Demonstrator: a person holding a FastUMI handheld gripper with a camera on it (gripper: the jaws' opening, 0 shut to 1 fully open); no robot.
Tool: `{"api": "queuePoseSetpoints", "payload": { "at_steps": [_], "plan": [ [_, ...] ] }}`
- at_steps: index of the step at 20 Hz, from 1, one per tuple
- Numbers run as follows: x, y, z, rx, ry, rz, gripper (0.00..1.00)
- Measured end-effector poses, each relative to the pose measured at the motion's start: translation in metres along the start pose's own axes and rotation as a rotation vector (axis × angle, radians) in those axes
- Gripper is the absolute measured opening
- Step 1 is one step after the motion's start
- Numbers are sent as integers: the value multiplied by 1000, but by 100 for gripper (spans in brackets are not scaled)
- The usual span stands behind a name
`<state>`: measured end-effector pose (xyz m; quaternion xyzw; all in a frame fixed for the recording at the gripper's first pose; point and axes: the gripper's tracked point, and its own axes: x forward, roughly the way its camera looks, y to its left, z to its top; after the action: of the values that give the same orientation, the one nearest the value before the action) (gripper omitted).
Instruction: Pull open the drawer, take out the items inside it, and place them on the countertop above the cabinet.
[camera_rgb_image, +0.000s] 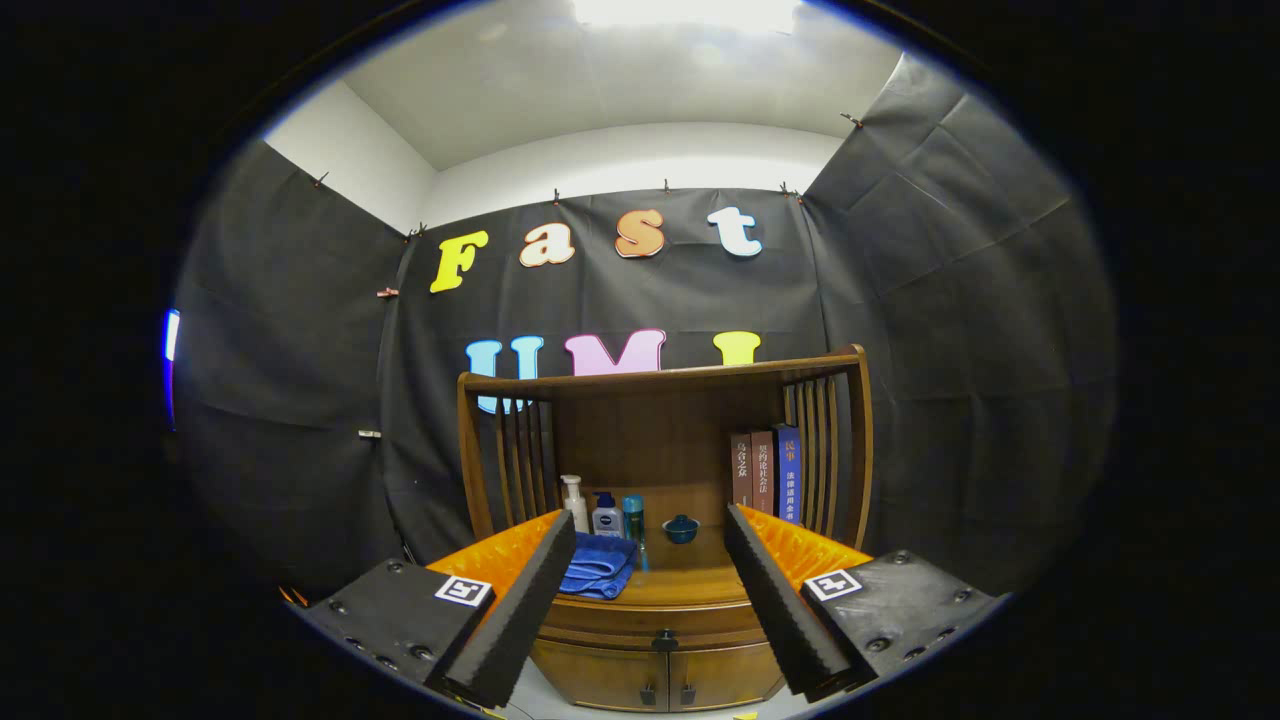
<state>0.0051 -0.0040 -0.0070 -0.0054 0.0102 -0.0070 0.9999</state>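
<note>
A wooden cabinet (660, 610) stands ahead of me, beyond my fingers. Its drawer (650, 632) is closed, with a small dark knob (665, 640) in the middle of the front. Below it are two closed doors (660, 678). My gripper (650, 570) is open, held apart from the cabinet, and nothing sits between the fingers. The countertop (690, 580) shows in the gap between them. What lies inside the drawer is hidden.
On the countertop lie a folded blue towel (598, 568), three bottles (605, 512) at the back left, a small blue lidded bowl (681, 528) and three upright books (765, 478) at the right. A slatted wooden rail (660, 378) frames the back and sides.
</note>
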Motion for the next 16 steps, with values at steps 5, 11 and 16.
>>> {"api": "queuePoseSetpoints", "payload": {
  "at_steps": [5,11,16],
  "plan": [
    [2,1,1,-8,-3,-1,98],
    [7,-1,-3,-23,5,-5,98],
    [15,3,-14,-25,16,-4,98]
  ]
}}
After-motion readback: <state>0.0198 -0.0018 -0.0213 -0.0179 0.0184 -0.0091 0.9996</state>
